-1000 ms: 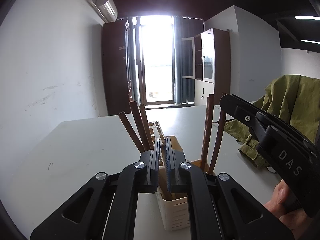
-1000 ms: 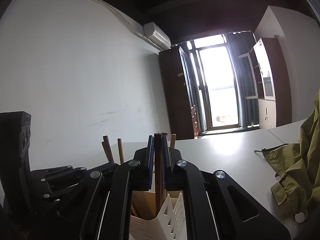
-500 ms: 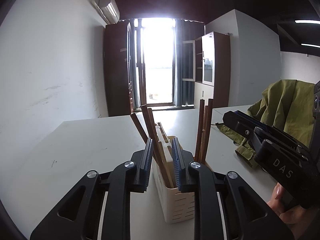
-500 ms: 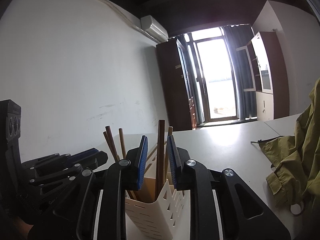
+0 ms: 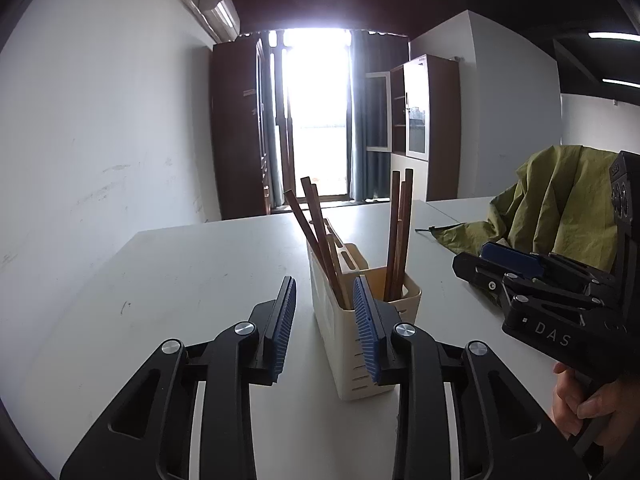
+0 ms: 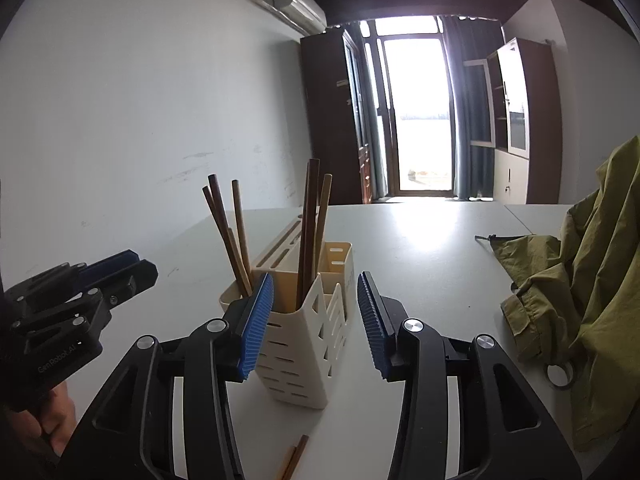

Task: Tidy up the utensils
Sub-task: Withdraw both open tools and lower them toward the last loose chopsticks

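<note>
A cream slotted utensil holder (image 5: 362,340) stands on the white table (image 5: 192,280), with several brown chopsticks (image 5: 400,232) upright in it. It also shows in the right wrist view (image 6: 304,344), with its chopsticks (image 6: 310,232). My left gripper (image 5: 326,328) is open and empty, just short of the holder. My right gripper (image 6: 314,322) is open and empty, its fingers on either side of the holder's near end. A loose chopstick (image 6: 296,456) lies on the table below the right gripper.
An olive green jacket (image 5: 560,208) lies on the table at the right, also in the right wrist view (image 6: 580,288). A white wall runs along the left. Cabinets (image 5: 424,128) and a bright glass door stand beyond the table's far edge.
Both grippers have opened, let go of the chopsticks they held in the holder, and drawn back from it. The chopsticks now stand free in the holder.
</note>
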Tool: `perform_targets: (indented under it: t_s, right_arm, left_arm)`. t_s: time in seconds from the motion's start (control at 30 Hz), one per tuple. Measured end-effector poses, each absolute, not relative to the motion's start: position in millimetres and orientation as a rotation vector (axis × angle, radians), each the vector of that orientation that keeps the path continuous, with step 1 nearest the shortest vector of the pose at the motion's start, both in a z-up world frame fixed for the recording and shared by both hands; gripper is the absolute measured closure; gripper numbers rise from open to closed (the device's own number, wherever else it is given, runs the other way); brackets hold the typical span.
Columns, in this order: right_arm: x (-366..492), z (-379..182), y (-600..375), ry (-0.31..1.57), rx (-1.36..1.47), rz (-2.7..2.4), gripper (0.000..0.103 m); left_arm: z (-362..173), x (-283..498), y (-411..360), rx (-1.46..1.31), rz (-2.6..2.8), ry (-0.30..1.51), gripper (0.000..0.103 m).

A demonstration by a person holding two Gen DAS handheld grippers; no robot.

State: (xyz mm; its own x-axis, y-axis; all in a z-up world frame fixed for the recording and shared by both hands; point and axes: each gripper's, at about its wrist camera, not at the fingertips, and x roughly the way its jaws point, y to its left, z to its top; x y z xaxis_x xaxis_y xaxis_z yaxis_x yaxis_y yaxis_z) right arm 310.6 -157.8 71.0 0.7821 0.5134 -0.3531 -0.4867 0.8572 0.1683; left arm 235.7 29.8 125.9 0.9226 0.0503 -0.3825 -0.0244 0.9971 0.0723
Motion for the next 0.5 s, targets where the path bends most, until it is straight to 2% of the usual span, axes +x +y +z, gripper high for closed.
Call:
perform_targets:
  t_s: [0.3, 0.5]
  right_arm:
    - [308, 42, -158, 0.536, 0.052, 0.521, 0.057]
    - [304, 20, -152, 0.613, 0.025, 0.523, 0.054]
  left_arm:
    - [107, 220, 20, 0.105, 0.047, 0.436, 0.072]
    - [93, 207, 23, 0.087, 0.047, 0.471, 0.068]
